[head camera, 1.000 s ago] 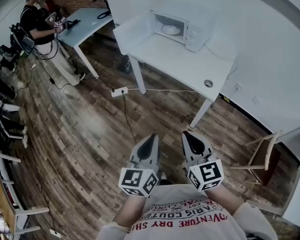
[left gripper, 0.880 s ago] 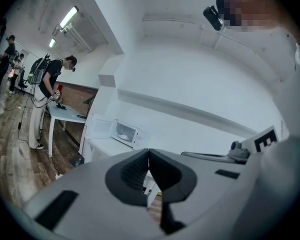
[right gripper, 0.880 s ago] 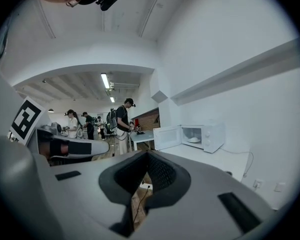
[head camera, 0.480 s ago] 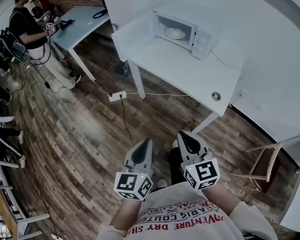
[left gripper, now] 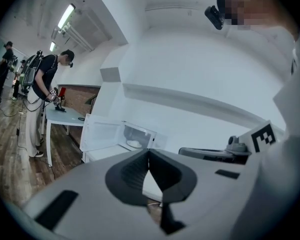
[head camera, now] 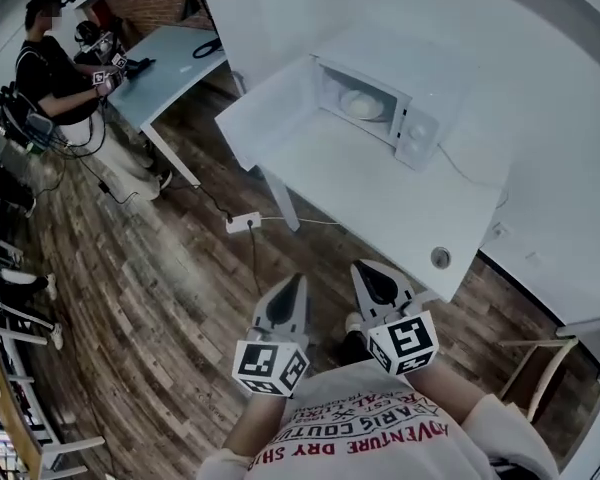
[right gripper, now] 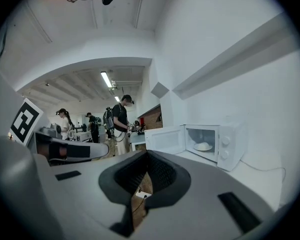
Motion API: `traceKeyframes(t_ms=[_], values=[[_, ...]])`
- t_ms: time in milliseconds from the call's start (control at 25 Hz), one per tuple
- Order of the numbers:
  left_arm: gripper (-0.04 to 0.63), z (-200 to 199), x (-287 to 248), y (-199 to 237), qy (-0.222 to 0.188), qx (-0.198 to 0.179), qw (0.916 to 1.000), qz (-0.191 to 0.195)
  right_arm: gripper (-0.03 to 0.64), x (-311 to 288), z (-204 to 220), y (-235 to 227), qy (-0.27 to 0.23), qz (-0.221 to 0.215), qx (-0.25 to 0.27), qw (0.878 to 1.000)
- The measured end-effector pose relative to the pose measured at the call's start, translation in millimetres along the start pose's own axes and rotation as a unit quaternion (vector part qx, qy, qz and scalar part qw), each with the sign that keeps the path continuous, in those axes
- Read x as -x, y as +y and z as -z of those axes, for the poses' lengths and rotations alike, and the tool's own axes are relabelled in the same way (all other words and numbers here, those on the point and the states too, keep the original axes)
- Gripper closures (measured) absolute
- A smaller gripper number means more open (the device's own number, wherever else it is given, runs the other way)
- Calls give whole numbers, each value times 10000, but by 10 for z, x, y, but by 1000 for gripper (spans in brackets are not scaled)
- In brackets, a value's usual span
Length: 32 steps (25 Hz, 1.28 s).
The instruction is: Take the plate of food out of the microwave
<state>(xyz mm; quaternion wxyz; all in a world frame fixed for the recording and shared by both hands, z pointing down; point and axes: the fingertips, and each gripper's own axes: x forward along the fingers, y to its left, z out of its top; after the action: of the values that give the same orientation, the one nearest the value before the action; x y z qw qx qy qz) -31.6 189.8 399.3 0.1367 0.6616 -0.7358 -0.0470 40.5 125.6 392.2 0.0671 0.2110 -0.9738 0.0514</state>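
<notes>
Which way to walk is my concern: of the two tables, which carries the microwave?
The nearer white table: the microwave stands on it, door open. The bluish table farther left has none.

A white table (head camera: 380, 198) stood at the far right. A power strip (head camera: 242, 222) lay on the wood floor (head camera: 150, 288) near its leg — far left, a person (head camera: 55, 73) stood at a blue-grey table (head camera: 175, 53).
</notes>
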Motion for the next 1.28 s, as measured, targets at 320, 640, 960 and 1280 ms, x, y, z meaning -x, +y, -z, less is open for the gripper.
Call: traceKeyframes(t_ms=[320,640,960,1280], values=[[589,-120,-1261,44,131,233,9996,82,606,-647,-168,-1112,53,140,50,9999],[589,-151,-2023,196,459,-246,9982,301,605,-1054,-135,-1690,197,475,-92,9986],[589,-301,-3100,534,698,-223,9929,933,606,-1595,-234,-2330,146,1302,-255,9911],[589,-470,-4058,923,1171,-421,9746,1863,606,-2318,-322,-2755,200,2209,-513,9737]])
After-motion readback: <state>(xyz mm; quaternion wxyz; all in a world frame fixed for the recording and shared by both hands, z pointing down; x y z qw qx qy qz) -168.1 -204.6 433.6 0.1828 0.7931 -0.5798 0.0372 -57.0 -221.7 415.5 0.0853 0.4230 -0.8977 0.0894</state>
